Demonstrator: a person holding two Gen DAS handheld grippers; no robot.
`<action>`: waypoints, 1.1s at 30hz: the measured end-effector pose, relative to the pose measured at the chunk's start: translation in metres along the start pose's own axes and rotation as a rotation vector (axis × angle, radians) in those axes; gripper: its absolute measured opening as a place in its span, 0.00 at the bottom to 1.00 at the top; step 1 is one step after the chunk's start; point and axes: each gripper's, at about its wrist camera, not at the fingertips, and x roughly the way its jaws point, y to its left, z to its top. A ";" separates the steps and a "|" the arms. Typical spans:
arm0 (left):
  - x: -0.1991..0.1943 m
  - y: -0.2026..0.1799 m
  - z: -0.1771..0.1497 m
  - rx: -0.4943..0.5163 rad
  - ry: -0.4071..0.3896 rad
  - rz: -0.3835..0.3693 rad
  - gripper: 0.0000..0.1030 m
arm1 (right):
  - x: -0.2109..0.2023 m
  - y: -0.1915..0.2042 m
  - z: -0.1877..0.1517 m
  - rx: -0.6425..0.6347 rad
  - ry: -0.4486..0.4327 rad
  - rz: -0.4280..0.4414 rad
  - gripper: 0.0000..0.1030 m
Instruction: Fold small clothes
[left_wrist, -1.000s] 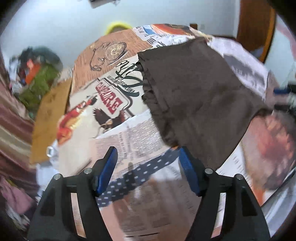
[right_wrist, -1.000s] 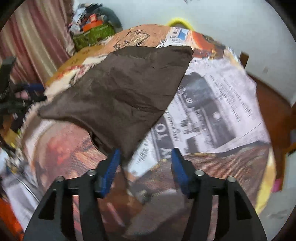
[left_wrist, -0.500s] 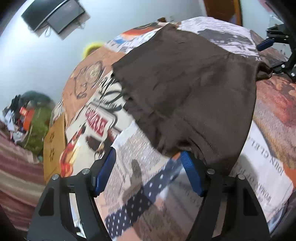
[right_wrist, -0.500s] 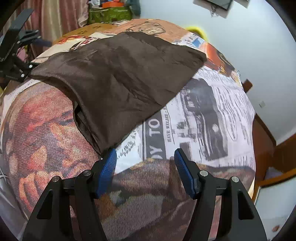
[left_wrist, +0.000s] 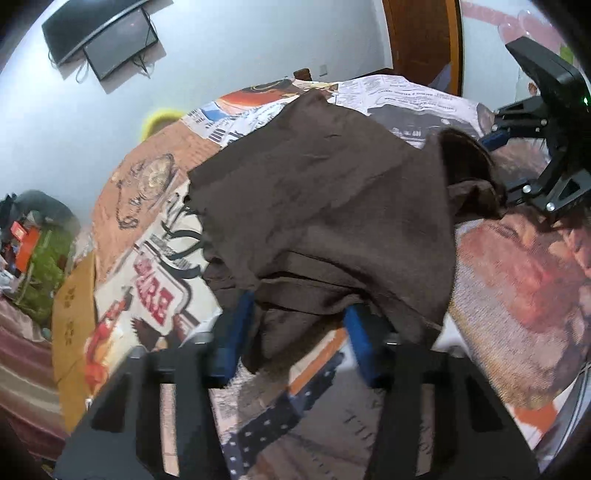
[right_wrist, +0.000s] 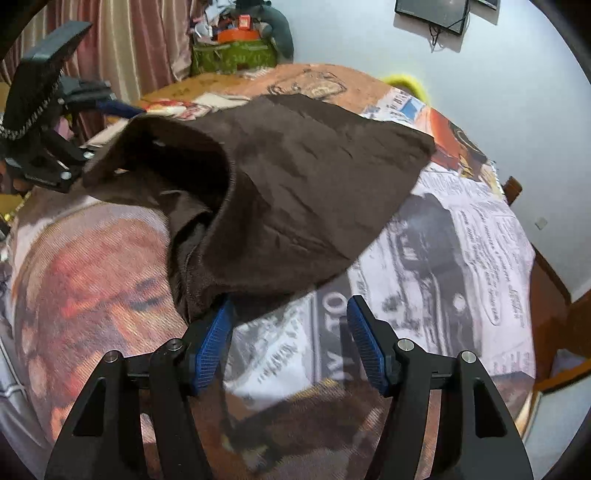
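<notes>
A dark brown garment (left_wrist: 332, 192) lies spread on a printed bedspread (left_wrist: 517, 288). Its near left corner droops between the blue pads of my left gripper (left_wrist: 299, 306), whose jaws are closing around that bunched cloth; I see no firm pinch. In the right wrist view the garment (right_wrist: 314, 184) has its other near corner draped over the left pad of my right gripper (right_wrist: 290, 301). Those jaws are closing too, and the right pad stands clear of the cloth. Both near corners are raised off the bed, so the hem gapes open. Each view shows the other gripper's blue finger (right_wrist: 118, 107) (left_wrist: 495, 139) at its corner.
The bedspread (right_wrist: 92, 277) covers the whole bed. A screen (left_wrist: 110, 40) hangs on the white wall behind. A green bag (right_wrist: 232, 55) with clutter stands by a striped curtain (right_wrist: 129, 37). A wooden door (left_wrist: 421, 37) and a wooden chair (right_wrist: 513, 188) are past the bed's far side.
Both grippers have moved in onto the garment's near corners. The left jaws have narrowed with cloth now between them. The corners have lifted and the hem has opened.
</notes>
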 end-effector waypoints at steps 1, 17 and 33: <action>0.001 0.000 0.000 -0.008 0.002 -0.006 0.31 | 0.000 0.001 0.001 0.001 -0.003 0.009 0.48; -0.004 0.013 0.001 -0.139 -0.013 -0.033 0.06 | -0.001 -0.002 0.017 0.108 -0.047 0.130 0.09; -0.035 0.036 -0.038 -0.241 0.022 0.070 0.41 | -0.017 -0.007 -0.004 0.063 0.023 0.037 0.44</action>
